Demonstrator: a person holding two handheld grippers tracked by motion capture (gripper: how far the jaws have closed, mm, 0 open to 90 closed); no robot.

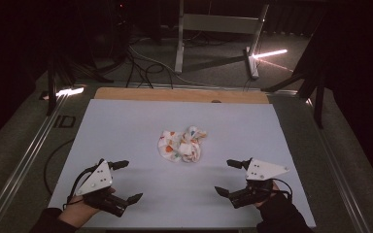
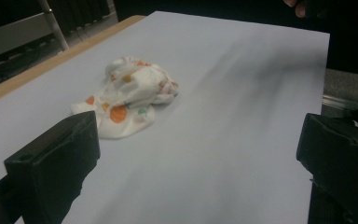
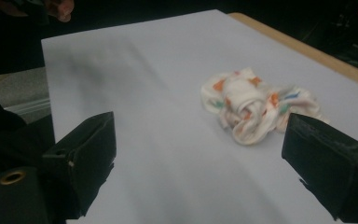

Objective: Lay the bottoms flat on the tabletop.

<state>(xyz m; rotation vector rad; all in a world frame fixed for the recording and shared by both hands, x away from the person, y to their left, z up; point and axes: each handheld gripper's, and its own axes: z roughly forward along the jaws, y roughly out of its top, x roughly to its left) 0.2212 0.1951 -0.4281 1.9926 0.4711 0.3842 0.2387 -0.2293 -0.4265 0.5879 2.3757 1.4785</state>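
Nearest the camera in the high view, the left gripper point(image 1: 124, 180) and the right gripper point(image 1: 228, 176) sit at the near edge of the counter point(image 1: 126, 121), each in a hand, fingers spread wide open and holding nothing. Between them and farther in, near the middle of the pale sheet, lies a crumpled cloth point(image 1: 182, 143), well apart from both. It lies ahead and to the right of the left gripper, ahead and to the left of the right one; the right gripper looks slightly nearer. The bundle runs a little longer side to side than front to back. It is white with orange, red and green spots, bunched in soft folds point(image 2: 130, 93).
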